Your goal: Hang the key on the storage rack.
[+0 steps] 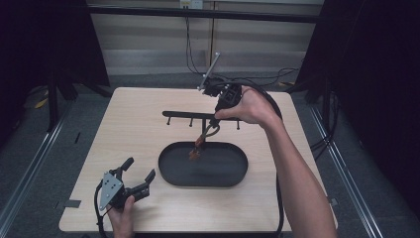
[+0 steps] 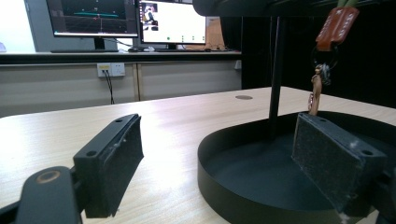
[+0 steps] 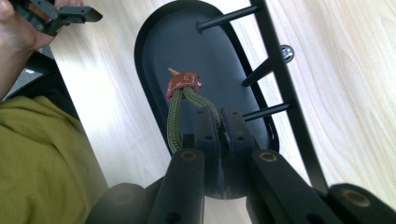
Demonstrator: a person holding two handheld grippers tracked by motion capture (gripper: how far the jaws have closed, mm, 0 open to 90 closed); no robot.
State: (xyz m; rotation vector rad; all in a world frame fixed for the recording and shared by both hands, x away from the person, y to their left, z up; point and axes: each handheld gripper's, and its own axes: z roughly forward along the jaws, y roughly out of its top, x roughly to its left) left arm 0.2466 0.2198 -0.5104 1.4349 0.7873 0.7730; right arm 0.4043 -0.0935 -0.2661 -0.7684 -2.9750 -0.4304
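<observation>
The right tool [image 1: 214, 120] is hanging above the middle of the tabletop [image 1: 138, 129], held from above by the person's right hand [image 1: 250, 106], and its jaws are clenched on the olive green paracord loop [image 3: 176, 122] of a keychain. In the right gripper view the two black jaws are pressing together with the cord pinched between them, and the cord is running out to a reddish brown leather tab [image 3: 184, 83]. Below that tab, in the left gripper view, a metal ring and a small copper-coloured key [image 2: 316, 95] are dangling over the black oval tray [image 1: 171, 173], which is sitting in the centre of the tabletop, a little toward the near edge. The key's lower end is hanging close to the tray floor; whether it is touching cannot be told. A black rack with pegs [image 1: 188, 115] is standing up from the tray on a thin post [image 2: 276, 70], its bar running across toward the far edge, and the keychain is hanging just beside one of its pegs. The left tool [image 1: 140, 174] is resting near the near left corner of the tabletop, gripped by the left hand [image 1: 122, 215], with its jaws spread wide and released, pointing toward the tray.
</observation>
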